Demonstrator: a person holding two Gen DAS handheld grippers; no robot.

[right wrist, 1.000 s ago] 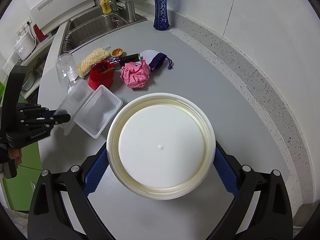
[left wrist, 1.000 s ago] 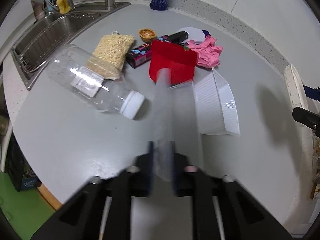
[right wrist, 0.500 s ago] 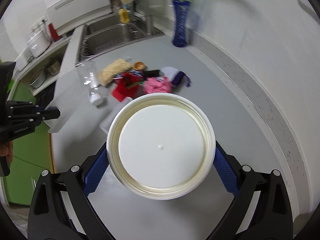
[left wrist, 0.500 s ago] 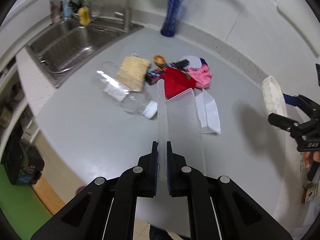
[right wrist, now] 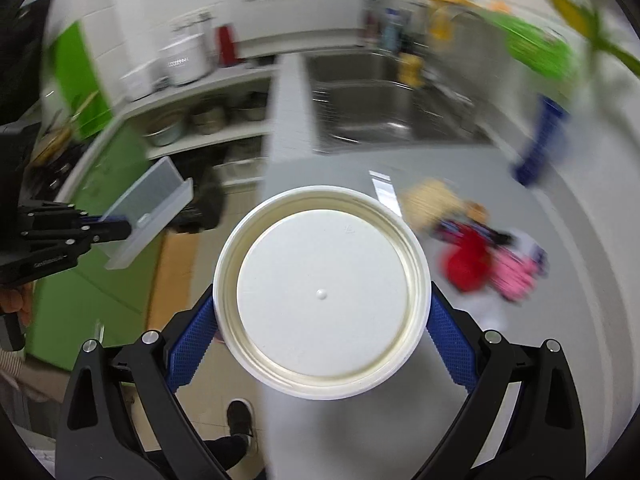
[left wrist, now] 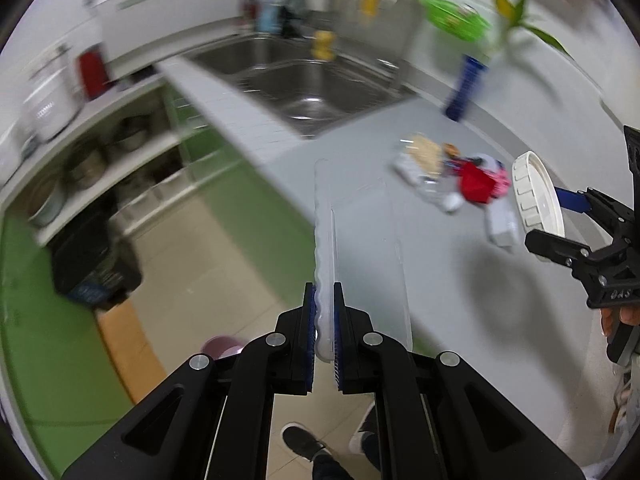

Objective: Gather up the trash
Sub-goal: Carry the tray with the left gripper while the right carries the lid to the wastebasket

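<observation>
Two claws, both loaded — the left claw [left wrist: 325, 320] pinches a clear plastic tray [left wrist: 360, 248], the right claw [right wrist: 320, 320] clamps a white round lid [right wrist: 322, 292] — above a grey counter [left wrist: 460, 300].

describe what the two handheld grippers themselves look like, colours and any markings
Both the left gripper and the right gripper are matte black, angular frames with triangular cut-outs and silver screws. Their fingers carry blue textured pads. White lettering marks each body, too small to read. Bare fingers grip the handles.
</observation>
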